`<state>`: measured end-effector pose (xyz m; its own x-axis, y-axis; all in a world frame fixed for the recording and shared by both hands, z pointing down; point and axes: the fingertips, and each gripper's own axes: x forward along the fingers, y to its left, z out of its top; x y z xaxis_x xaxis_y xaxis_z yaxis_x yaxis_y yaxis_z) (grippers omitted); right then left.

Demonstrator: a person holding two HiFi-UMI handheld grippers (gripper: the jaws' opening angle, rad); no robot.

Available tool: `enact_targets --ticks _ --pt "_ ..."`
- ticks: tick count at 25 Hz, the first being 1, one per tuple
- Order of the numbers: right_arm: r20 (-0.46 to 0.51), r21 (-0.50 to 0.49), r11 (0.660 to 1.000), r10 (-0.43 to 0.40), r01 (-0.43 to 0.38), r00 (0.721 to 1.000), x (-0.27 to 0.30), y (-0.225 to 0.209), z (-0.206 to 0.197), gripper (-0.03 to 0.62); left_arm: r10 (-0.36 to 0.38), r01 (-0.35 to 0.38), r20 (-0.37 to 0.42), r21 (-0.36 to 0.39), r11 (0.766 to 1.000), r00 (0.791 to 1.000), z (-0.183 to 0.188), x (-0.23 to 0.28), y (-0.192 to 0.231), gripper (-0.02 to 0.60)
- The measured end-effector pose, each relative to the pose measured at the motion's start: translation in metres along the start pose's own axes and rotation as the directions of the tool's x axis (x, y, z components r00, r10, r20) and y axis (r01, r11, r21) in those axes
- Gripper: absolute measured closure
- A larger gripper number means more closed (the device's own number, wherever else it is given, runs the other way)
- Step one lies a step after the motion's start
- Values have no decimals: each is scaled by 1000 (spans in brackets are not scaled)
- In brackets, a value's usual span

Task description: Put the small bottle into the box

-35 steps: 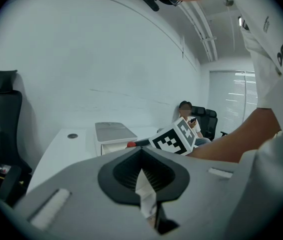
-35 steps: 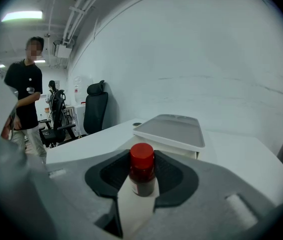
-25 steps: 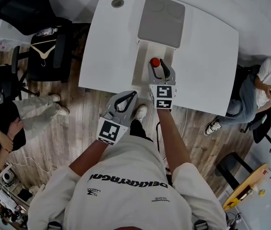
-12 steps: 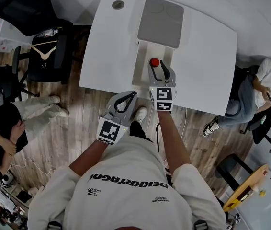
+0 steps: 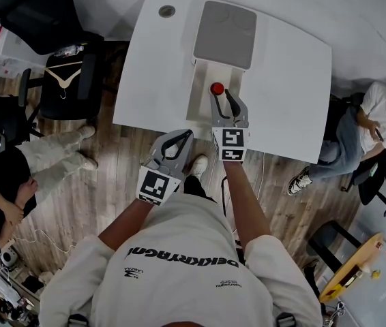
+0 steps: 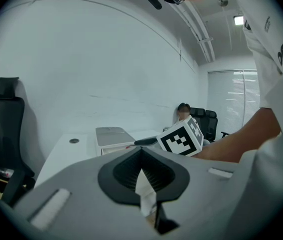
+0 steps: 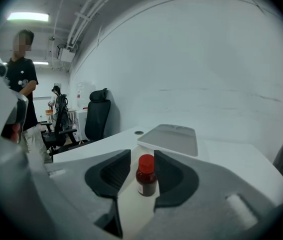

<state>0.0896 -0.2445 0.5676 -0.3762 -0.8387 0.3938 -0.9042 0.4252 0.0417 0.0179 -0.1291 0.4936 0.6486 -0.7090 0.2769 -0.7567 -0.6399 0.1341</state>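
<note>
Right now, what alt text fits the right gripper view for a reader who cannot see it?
A small bottle with a red cap stands upright between the tips of the right gripper, whose jaws have just been closing but show a gap beside it. Behind lie a grey panel and white table.

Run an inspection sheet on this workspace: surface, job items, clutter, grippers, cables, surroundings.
Surface: white table, with a round cable port near its far corner.
Job's things: small bottle, red cap, upright on the floor of the open box; grey lid laid back.
Clutter: nothing seen.
Grippers: left gripper shut, empty; right gripper open, jaws just closing either side of the bottle, not pressing it.
Cables: thin cable on the floor.
Surroundings: black chairs; seated person.
</note>
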Motion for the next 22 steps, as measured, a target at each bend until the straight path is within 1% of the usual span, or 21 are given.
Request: enact_targets --ticks 9,11,18,22 --pt "41 7 1000 15 -15 999 -24 8 11 493 10 -10 13 10 1000 1000 2 -9 -4 575" --pt "53 9 1000 16 -17 998 -31 11 14 513 15 -16 16 15 1000 1000 3 -11 -4 574" --pt "90 24 1000 15 -17 996 -55 18 27 526 29 -30 31 27 999 999 7 -20 -6 574" --pt "124 25 999 18 -21 992 -66 21 37 560 30 -31 44 36 999 999 13 -21 -9 574"
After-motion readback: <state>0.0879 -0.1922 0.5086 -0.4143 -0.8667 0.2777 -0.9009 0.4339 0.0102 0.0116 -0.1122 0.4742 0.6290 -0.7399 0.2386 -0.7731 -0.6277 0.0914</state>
